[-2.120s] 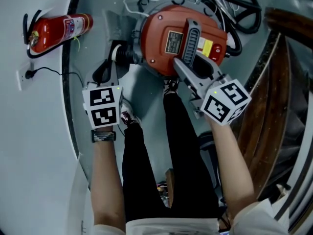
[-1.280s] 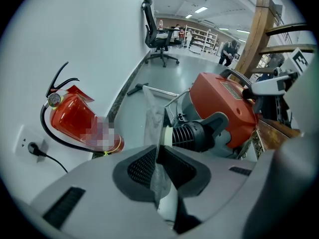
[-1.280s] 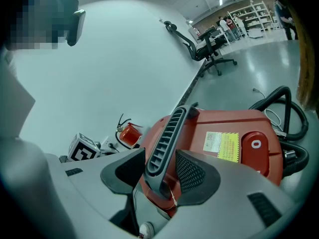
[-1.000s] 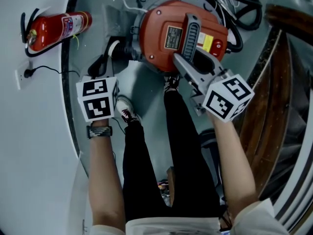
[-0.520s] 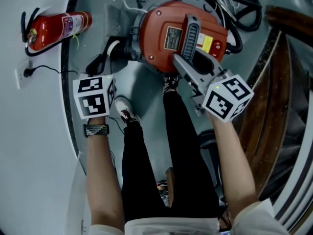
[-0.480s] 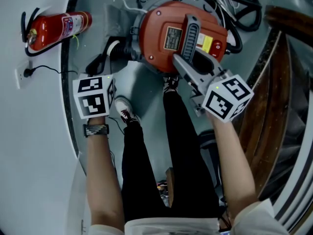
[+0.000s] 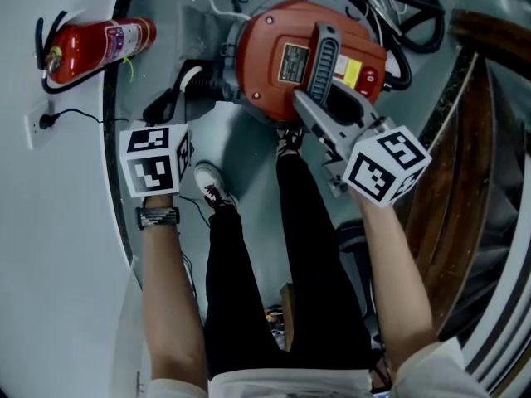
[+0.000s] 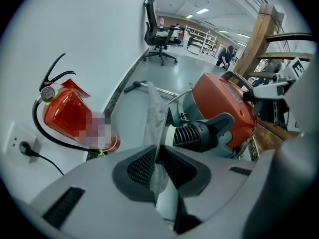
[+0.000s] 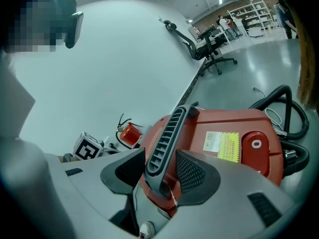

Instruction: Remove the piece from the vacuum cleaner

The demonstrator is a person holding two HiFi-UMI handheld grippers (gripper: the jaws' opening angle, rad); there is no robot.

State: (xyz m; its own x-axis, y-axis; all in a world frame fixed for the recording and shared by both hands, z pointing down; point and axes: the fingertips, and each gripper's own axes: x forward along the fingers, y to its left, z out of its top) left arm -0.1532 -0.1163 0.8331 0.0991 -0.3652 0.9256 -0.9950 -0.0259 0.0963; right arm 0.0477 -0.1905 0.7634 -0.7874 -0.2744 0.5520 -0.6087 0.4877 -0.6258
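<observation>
The red vacuum cleaner [image 7: 278, 65] lies on the grey floor with its grey handle [image 7: 325, 56] facing up. My right gripper [image 7: 314, 110] is shut on that handle [image 9: 167, 128], one pad on each side. At the vacuum's left port a black ribbed connector [image 8: 195, 133] leads to a black piece with a white collar [image 7: 168, 104]. My left gripper [image 7: 162, 123] points steeply down at it. Its jaws [image 8: 158, 158] are shut on the piece's thin dark edge [image 8: 159, 133]. How far the piece still sits in the port is hidden.
A red fire extinguisher [image 7: 95, 46] lies by the wall at the left, near a wall socket with a plugged cord [image 7: 43, 123]. Black hoses [image 7: 406, 19] coil behind the vacuum. A wooden rail [image 7: 469, 148] stands at the right. The person's legs [image 7: 282, 255] and a shoe [image 7: 211, 185] are below the vacuum.
My left gripper has drifted left and a little up, away from the vacuum's body, and the black piece has shifted with it. The right gripper and the vacuum have stayed put.
</observation>
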